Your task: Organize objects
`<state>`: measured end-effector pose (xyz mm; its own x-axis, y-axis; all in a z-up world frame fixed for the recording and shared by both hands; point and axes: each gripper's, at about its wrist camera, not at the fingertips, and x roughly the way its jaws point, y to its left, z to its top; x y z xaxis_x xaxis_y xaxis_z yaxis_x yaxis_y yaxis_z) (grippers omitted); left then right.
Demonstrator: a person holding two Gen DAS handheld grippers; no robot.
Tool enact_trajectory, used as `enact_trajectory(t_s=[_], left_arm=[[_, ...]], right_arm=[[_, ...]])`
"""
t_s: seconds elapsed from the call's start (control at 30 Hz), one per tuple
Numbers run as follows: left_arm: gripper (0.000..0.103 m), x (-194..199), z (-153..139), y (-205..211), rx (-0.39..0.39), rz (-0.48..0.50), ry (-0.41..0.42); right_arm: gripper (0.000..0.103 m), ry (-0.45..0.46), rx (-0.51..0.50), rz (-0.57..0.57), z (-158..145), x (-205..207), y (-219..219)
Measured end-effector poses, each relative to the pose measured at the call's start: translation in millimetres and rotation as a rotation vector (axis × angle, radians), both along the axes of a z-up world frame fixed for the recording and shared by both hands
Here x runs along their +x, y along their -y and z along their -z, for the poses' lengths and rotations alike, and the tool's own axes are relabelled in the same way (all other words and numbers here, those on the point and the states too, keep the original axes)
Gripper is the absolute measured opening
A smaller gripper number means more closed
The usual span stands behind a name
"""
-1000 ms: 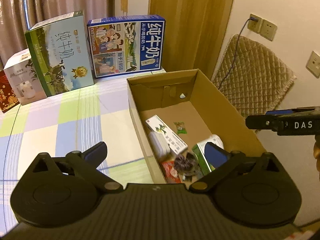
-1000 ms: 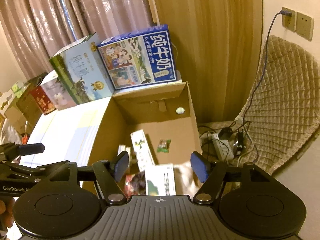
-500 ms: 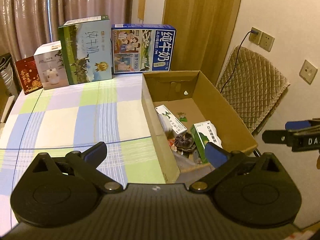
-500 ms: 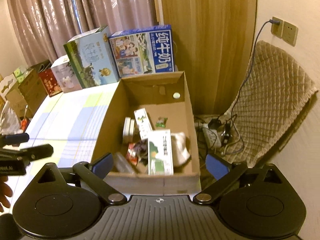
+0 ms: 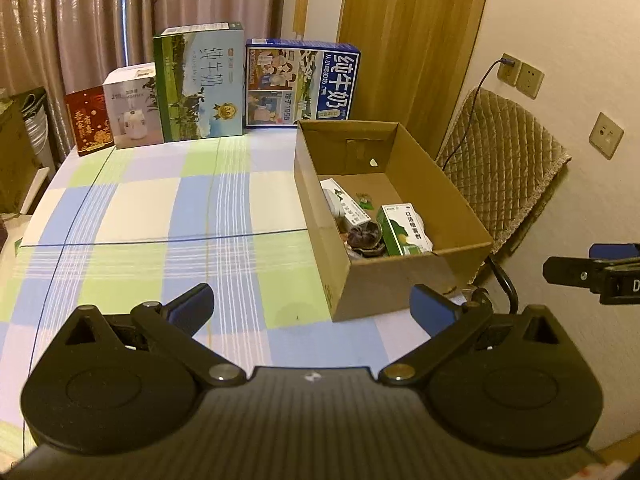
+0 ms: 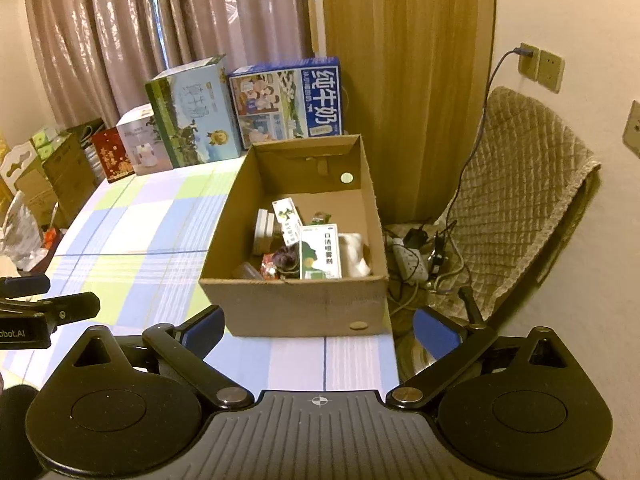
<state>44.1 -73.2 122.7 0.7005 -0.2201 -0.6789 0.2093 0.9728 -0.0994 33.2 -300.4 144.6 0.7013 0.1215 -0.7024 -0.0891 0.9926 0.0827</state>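
Observation:
An open cardboard box [image 5: 440, 196] [image 6: 296, 304] stands at the right edge of a checked tablecloth [image 5: 160, 208] [image 6: 140, 240]. Inside lie a green-and-white carton [image 5: 404, 232] [image 6: 320, 250], a slimmer white carton [image 5: 346, 206] [image 6: 289, 220], a dark round item [image 5: 364, 236] [image 6: 286, 258] and small packets. My left gripper [image 5: 312, 308] is open and empty, held back in front of the box. My right gripper [image 6: 318, 326] is open and empty too, just short of the box's near wall. Each gripper shows at the edge of the other's view.
Two large milk cartons [image 5: 200, 84] [image 5: 300, 82], a white box [image 5: 134, 106] and a red box [image 5: 88, 120] line the table's far edge before curtains. A quilted chair [image 6: 516, 200], cables and a power strip [image 6: 408, 258] sit right of the table.
Both grippers have pulled back and up from above the box's inside to in front of it, so more of the table shows. Both stayed open; the right one widened.

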Motion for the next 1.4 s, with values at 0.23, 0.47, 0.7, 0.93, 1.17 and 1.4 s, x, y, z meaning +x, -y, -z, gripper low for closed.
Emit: enact_trajectory(t_s=[0.23,0.47,0.7,0.93,1.17,1.4], left_arm=[[0.102,-32,-6,1,0.025,0.004,0.025],[0.102,-54,-7,-10,0.032,-0.007,0.031],[0.102,-76,-3,-18,0.052,-0.011,0.045],[0.102,-96,1,-26,0.033,-0.014,0.045],[0.102,-111,1,-32,0.029,-0.022,0.050],[0.102,-119,2,-31,0.038,-0.023,0.051]], right_arm=[[0.100,0.031,-0.005,0.029,1,-39,-7],[0.101,0.045,0.009,0.036,6,-71,-16],[0.101,0.060,-0.007,0.041,7,-92,-32],[0.101,0.065,-0.020,0.015,9,-106,-47],[0.101,0.071,-0.032,0.005,11,-119,-55],[0.101,0.070,-0.023,0.013,12,-128,-56]])
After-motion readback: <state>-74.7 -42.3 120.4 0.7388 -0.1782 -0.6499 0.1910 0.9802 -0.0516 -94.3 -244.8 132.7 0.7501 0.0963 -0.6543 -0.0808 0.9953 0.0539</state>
